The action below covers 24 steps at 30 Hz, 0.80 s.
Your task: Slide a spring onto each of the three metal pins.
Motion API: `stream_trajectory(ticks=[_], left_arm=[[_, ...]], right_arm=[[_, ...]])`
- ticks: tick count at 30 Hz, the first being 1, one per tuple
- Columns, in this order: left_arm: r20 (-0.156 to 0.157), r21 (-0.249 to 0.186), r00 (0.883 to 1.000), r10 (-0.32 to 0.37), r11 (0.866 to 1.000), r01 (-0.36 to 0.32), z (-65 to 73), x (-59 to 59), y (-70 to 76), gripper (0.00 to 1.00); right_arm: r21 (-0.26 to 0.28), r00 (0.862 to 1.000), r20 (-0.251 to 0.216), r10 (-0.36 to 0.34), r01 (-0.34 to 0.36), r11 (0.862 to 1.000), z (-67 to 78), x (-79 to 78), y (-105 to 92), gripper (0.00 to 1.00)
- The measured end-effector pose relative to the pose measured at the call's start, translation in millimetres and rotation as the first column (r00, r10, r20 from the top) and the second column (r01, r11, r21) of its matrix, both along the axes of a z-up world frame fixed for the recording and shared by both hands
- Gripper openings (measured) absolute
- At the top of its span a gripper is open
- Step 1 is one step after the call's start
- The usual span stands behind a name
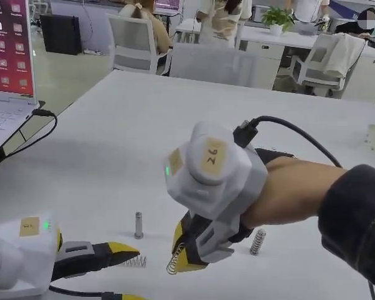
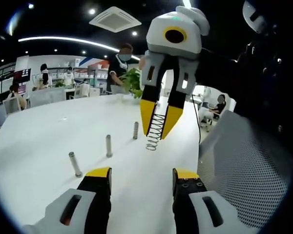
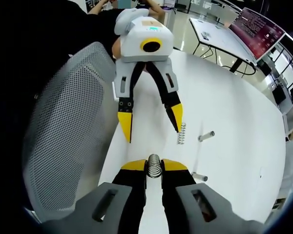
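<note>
Near left, the white-and-yellow left gripper (image 2: 142, 173) is hovering with its fingers spread, leaving the three upright grey metal pins (image 2: 108, 146) bare and reachable. Rightward, the matching right gripper (image 3: 154, 168) is pinching a steel coil spring (image 2: 155, 131), lower end free, seemingly for threading onto a pin. The smooth white table (image 1: 175, 125) is sitting in an open office.

The pin (image 2: 108, 145) is dull grey metal; the spring (image 2: 155, 129), bright coiled wire. The table (image 2: 44, 141) is smooth matt white.
</note>
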<state>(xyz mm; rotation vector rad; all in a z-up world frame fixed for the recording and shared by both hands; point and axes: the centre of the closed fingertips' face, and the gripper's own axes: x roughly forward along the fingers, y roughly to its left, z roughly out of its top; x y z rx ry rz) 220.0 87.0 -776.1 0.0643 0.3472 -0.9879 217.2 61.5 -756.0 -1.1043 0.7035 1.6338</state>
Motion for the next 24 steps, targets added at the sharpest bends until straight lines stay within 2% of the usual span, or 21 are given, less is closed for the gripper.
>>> stream_trajectory(ticks=[11, 24], left_arm=[[0.003, -0.009, 0.998, 0.061, 0.998, -0.061, 1.3, 4.1, 9.1, 0.53], [0.001, -0.004, 0.994, 0.110, 0.994, -0.110, -2.2, 8.1, 19.7, 0.58]], right_arm=[[-0.009, 0.999, 0.010, -0.036, 0.036, 0.999, -1.1, 15.4, -10.5, 0.09], [0.004, 0.995, 0.030, -0.090, 0.090, 0.996, 9.0, 41.4, -19.6, 0.09]])
